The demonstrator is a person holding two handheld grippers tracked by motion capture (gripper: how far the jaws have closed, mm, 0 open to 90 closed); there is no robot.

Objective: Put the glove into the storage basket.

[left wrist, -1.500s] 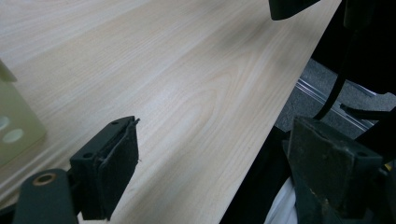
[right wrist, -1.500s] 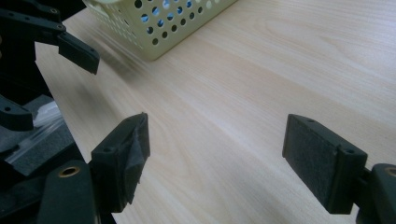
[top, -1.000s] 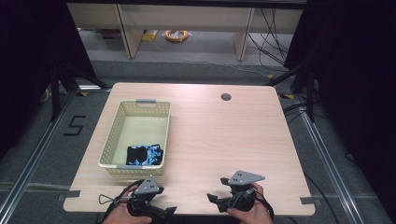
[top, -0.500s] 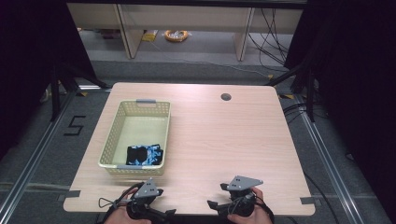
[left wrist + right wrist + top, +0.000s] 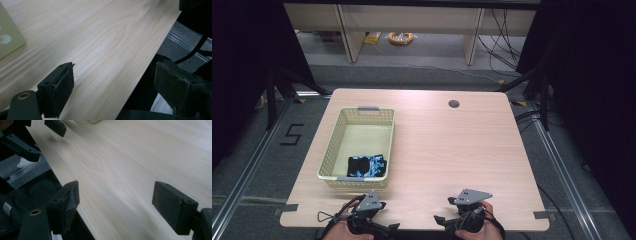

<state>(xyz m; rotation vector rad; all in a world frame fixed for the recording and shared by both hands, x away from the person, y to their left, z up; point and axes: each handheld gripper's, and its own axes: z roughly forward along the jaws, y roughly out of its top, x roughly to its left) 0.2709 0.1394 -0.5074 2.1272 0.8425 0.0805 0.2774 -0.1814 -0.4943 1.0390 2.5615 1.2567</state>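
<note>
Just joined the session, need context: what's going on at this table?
A person holds a two-jaw gripper in each hand at the near edge of the table. The left gripper and right gripper are both open and hold nothing, jaws set wide apart above bare wood. A pale yellow basket sits on the table's left side with a black and blue cloth item lying in its near end. Neither gripper touches the basket.
</note>
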